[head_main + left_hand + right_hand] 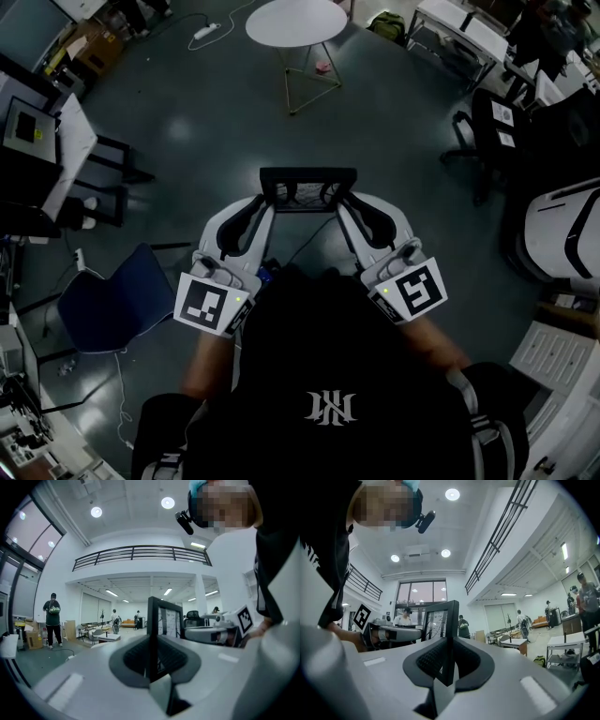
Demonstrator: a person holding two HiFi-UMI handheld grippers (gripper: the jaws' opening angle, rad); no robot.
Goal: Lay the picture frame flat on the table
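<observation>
I hold a black picture frame (pixel 307 188) in the air over the floor, clamped between both grippers. My left gripper (pixel 266 200) is shut on its left edge and my right gripper (pixel 344 200) on its right edge. In the left gripper view the frame (pixel 165 618) stands upright, edge-on between the dark pads (pixel 133 660), with the right gripper (pixel 219 631) beyond it. From the right gripper view, the frame (pixel 440 619) rises from between the jaws, and the left gripper (pixel 389 633) shows past it. No table lies under the frame.
A round white table (pixel 296 21) on a wire base stands ahead on the grey floor. A blue chair (pixel 112 302) is at my left, with desks (pixel 47 150) behind it. Black office chairs (pixel 492 127) and a white machine (pixel 562 230) are at the right. People (pixel 52 619) stand far off.
</observation>
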